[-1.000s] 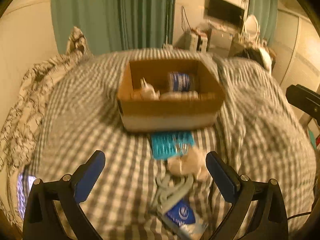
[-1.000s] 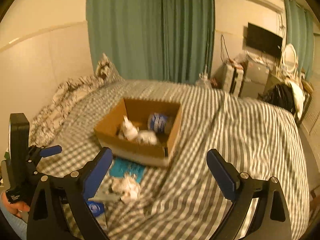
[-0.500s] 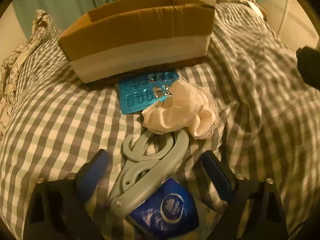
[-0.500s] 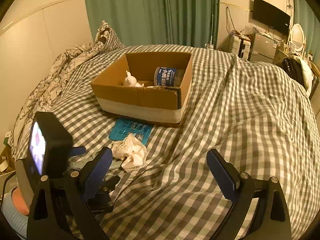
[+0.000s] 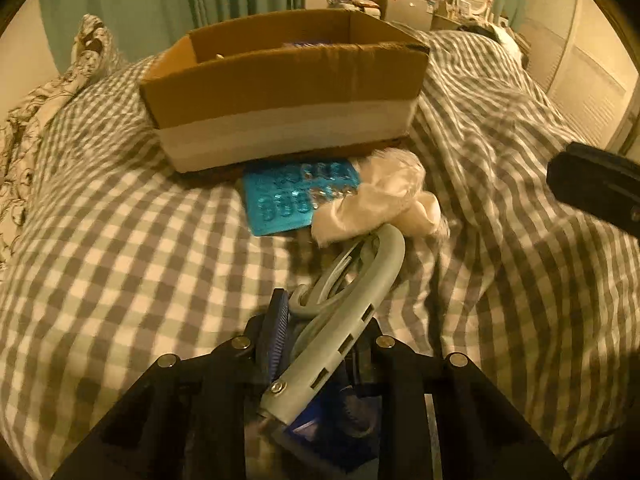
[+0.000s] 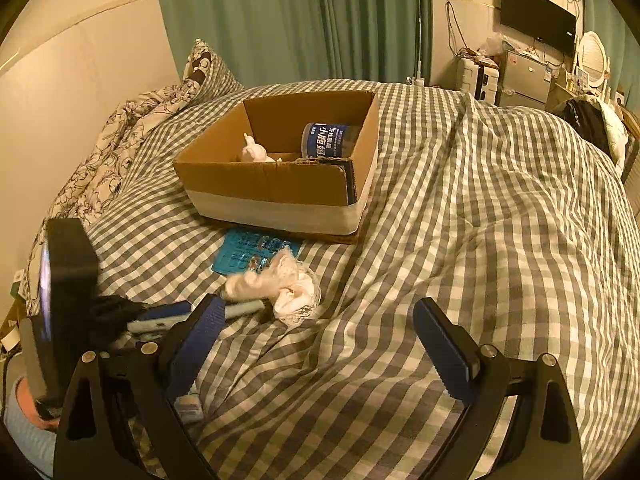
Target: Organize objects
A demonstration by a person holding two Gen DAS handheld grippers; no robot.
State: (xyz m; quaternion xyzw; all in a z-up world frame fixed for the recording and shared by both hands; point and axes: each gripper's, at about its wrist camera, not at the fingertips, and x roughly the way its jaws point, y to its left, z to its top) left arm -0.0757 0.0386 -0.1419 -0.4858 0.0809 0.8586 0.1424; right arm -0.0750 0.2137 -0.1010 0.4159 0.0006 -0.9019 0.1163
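A grey-green plastic hanger [image 5: 372, 276] lies on the checked bedspread, and my left gripper [image 5: 320, 332] is closing tight on its near end, blue pads pressing it. Under it lies a blue packet [image 5: 316, 424]. Just beyond are a crumpled white cloth [image 5: 384, 196] and a teal blister pack [image 5: 288, 196], in front of a cardboard box [image 5: 280, 92]. My right gripper [image 6: 318, 312] hovers open over the bed, nothing between its fingers, with the white cloth [image 6: 284, 284] just ahead of it. The box [image 6: 272, 188] holds a blue tub [image 6: 326, 140] and a small white figure [image 6: 254, 152].
A patterned quilt [image 6: 120, 148] and a pillow lie along the bed's left side. Green curtains [image 6: 320, 20] hang behind, with shelves, a TV and a mirror at the far right. The checked bedspread [image 6: 500, 220] spreads wide to the right of the box.
Both grippers have sunk towards the bed. My left gripper's jaws, wide apart before, have come together on the hanger's near end. The right gripper stays open.
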